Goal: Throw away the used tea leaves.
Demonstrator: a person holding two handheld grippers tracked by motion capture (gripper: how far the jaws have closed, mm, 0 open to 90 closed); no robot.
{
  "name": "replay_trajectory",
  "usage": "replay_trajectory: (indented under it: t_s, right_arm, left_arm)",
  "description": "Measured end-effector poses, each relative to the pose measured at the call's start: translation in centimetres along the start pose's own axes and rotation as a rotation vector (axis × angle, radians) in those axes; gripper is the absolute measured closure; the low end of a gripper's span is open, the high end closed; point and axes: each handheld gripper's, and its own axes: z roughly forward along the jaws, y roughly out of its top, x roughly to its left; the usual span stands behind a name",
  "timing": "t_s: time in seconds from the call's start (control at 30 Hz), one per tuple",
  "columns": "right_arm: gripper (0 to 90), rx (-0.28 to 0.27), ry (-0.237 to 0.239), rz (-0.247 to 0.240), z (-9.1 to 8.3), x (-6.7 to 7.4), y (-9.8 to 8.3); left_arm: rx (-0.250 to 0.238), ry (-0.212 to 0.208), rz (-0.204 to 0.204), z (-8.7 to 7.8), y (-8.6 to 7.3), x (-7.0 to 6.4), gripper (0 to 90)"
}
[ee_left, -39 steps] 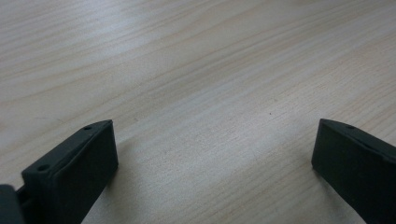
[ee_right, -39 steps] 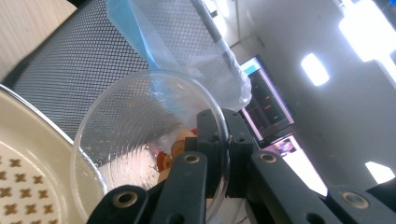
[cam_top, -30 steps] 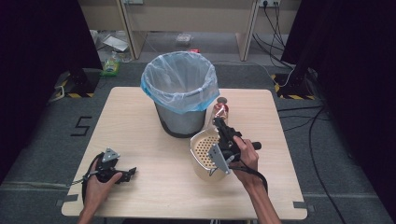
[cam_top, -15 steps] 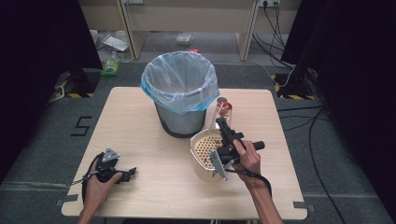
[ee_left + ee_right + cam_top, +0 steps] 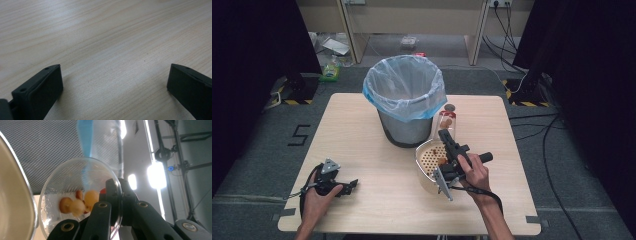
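Right gripper (image 5: 447,136) clamps rim of clear plastic cup (image 5: 80,197), tilted over beige colander (image 5: 428,162) just right of lined trash bin (image 5: 404,100); food pieces (image 5: 77,205) inside cup. Left gripper (image 5: 349,185) rests at table (image 5: 362,150) near-left corner, jaws apart, nothing between.

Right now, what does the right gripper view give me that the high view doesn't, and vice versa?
Right gripper view adds: the right gripper pinching the wall of the clear cup, round orange and red pieces lying inside it, and bright ceiling lights behind. High view adds: the whole table, the left gripper resting open on it near the person, and the holes in the floor of the cream bowl. Both: the cup tilted beside the bowl, with the mesh bin and its blue liner behind.
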Motion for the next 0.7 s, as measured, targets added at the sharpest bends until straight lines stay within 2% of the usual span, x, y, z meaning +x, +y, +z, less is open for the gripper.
replay_trajectory:
  t_s: [0.03, 0.1, 0.13, 0.17, 0.3, 0.37, 0.4, 0.43, 0.47, 0.5, 0.53, 0.67, 0.7]
  right_arm:
    - [88.4, 0.021, 0.008, 0.005, 0.31, 0.06, -0.2]
    - [88.3, -0.009, -0.006, 0.0, -0.04, -0.09, 0.18]
    - [88.4, -0.007, -0.004, -0.019, 0.02, -0.26, 0.34]
    - [88.4, 0.008, -0.003, -0.01, 0.17, -0.13, 0.27]
    - [88.3, -0.003, -0.012, -0.031, 0.03, -0.22, 0.51]
    - [88.4, -0.02, -0.036, -0.041, -0.17, -0.59, 0.75]
    - [88.4, -0.023, -0.043, -0.031, -0.21, -0.7, 0.78]
    - [88.3, -0.015, -0.029, -0.03, 0.02, -0.37, 0.58]
    - [88.4, -0.001, -0.01, -0.054, 0.17, 0.13, 0.39]
    - [88.4, -0.021, -0.016, -0.064, -0.02, 0.23, 0.46]
    - [88.4, -0.034, -0.034, -0.047, -0.17, 0.15, 0.51]
    - [88.4, -0.011, -0.044, -0.019, -0.04, -0.54, 0.33]
    - [88.4, -0.022, -0.055, -0.029, -0.19, -0.76, 0.41]
  left_arm:
    - [0.001, 0.0, 0.001, 0.0, 0.0, 0.0, 0.0]
    - [0.001, 0.0, 0.001, -0.01, 0.0, 0.0, 0.0]
    - [0.001, 0.0, 0.001, -0.01, 0.0, 0.0, 0.0]
    - [0.001, 0.0, 0.001, 0.0, 0.0, 0.0, 0.0]
    - [0.001, 0.0, 0.001, -0.01, 0.0, 0.0, 0.0]
    - [0.001, 0.0, 0.001, 0.0, 0.0, 0.0, 0.0]
    - [0.001, 0.0, 0.001, 0.0, 0.0, 0.0, 0.0]
    - [0.001, 0.0, 0.001, 0.0, 0.0, 0.0, 0.0]
    - [0.001, 0.0, 0.001, 0.0, 0.0, 0.0, 0.0]
    - [0.001, 0.0, 0.001, -0.01, 0.0, 0.0, 0.0]
    - [0.001, 0.0, 0.001, 0.0, 0.0, 0.0, 0.0]
    - [0.001, 0.0, 0.001, -0.01, 0.0, 0.0, 0.0]
    - [0.001, 0.0, 0.001, -0.01, 0.0, 0.0, 0.0]
